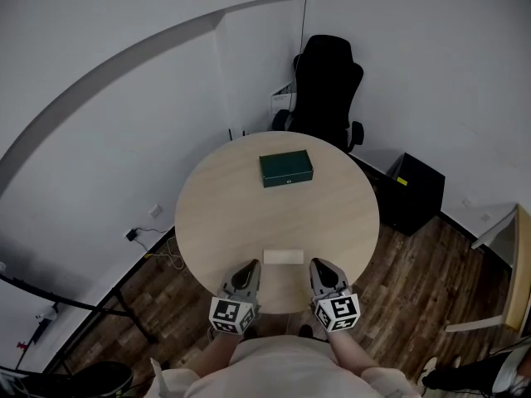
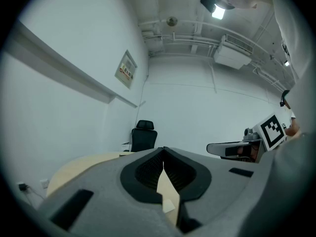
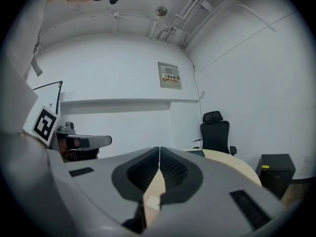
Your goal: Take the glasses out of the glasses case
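A dark green glasses case (image 1: pixel 286 168) lies closed on the far half of the round wooden table (image 1: pixel 224 214); no glasses show. My left gripper (image 1: pixel 246 271) and right gripper (image 1: pixel 323 269) hover side by side over the table's near edge, far short of the case. Both point level. In the left gripper view the left gripper (image 2: pixel 163 152) has its jaws pressed together with nothing between them. The right gripper (image 3: pixel 159 151) looks the same in its own view. The case is hidden behind the jaws in both gripper views.
A small pale cloth (image 1: pixel 284 257) lies on the table between the two grippers. A black office chair (image 1: pixel 326 89) stands behind the table against the wall. A black box (image 1: pixel 412 191) sits on the floor to the right. Cables (image 1: pixel 158 243) trail on the floor at left.
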Available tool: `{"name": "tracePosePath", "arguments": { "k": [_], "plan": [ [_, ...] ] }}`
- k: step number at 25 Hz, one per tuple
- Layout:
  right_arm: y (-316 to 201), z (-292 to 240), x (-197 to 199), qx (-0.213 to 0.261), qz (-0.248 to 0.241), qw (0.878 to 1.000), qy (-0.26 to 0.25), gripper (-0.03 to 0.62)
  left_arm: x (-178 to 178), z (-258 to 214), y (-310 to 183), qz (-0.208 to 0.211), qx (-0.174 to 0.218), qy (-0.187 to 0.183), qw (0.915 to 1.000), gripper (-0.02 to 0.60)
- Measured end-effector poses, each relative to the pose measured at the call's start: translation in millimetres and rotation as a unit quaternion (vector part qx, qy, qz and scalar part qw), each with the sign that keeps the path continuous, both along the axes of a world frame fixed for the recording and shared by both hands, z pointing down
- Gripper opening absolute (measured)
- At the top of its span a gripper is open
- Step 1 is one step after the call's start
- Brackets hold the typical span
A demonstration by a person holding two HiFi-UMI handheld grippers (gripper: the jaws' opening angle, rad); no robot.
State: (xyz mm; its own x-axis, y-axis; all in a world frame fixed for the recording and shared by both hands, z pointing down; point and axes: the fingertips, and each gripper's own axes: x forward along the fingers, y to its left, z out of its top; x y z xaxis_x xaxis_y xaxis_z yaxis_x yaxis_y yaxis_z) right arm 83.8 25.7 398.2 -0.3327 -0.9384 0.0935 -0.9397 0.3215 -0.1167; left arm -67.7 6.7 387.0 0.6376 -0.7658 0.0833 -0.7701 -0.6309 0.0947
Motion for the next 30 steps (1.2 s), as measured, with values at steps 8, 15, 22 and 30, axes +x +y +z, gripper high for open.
{"name": "tracePosePath", "arguments": {
  "k": [8,15,22,30],
  "plan": [
    [-1,28,3,-0.026,0.002,1.000,-0.001,0.014,4,27,-6,0.006,-0.023,-0.029,0.9993,0.009],
    [-12,51,7,-0.044,0.000,0.999,0.009,0.014,8,43,-18,0.014,-0.033,-0.036,0.9987,0.009],
    [-20,70,5,-0.067,-0.002,0.998,0.015,0.012,5,67,-27,0.018,-0.046,-0.055,0.9973,0.009],
    [-27,84,1,-0.082,-0.015,0.996,0.020,0.012,9,92,-38,0.036,-0.025,-0.141,0.9890,0.009]
  ]
}}
